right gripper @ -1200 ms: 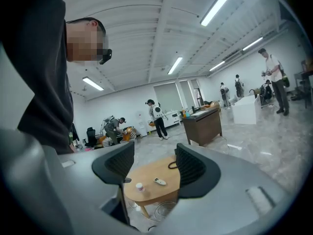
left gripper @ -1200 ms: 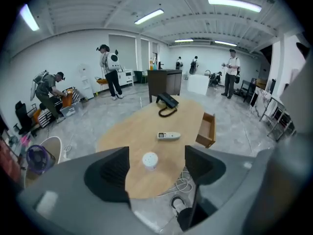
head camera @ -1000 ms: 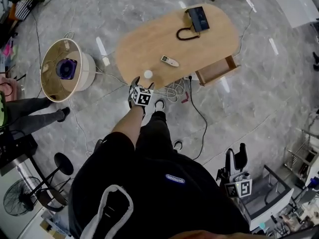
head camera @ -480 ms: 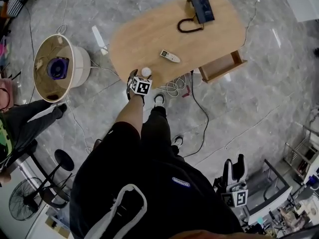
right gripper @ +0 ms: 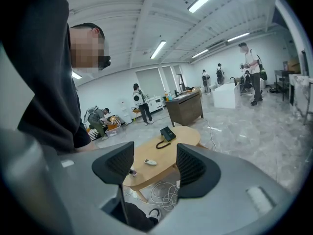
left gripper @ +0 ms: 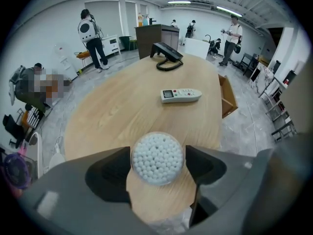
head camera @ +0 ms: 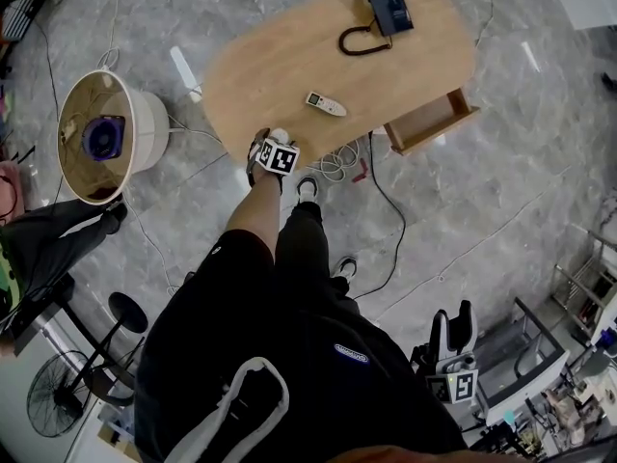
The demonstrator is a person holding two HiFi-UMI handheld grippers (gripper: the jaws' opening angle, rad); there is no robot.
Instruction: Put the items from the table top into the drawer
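Note:
A round clear tub of cotton swabs (left gripper: 157, 158) stands at the near end of the oval wooden table (head camera: 289, 56). My left gripper (left gripper: 157, 156) is open around it, one jaw close on each side; the tub (head camera: 280, 134) rests on the table. Farther along lie a white remote (left gripper: 180, 95) (head camera: 325, 103) and a black desk phone (left gripper: 166, 50) (head camera: 386, 6) with a coiled cord. The drawer (head camera: 429, 123) (left gripper: 227, 97) stands pulled out on the table's right side. My right gripper (head camera: 455, 318) (right gripper: 155, 163) hangs open and empty, low by my right side, far from the table.
White cables (head camera: 337, 167) lie on the floor under the table's near edge. A large round white tub (head camera: 101, 135) with a purple object stands to the left. A seated person's legs (head camera: 58, 230), a fan (head camera: 48, 403) and a metal rack (head camera: 525, 355) surround me.
My left gripper has moved forward to the table's near end, and its jaws now stand either side of the swab tub. The right gripper has barely moved.

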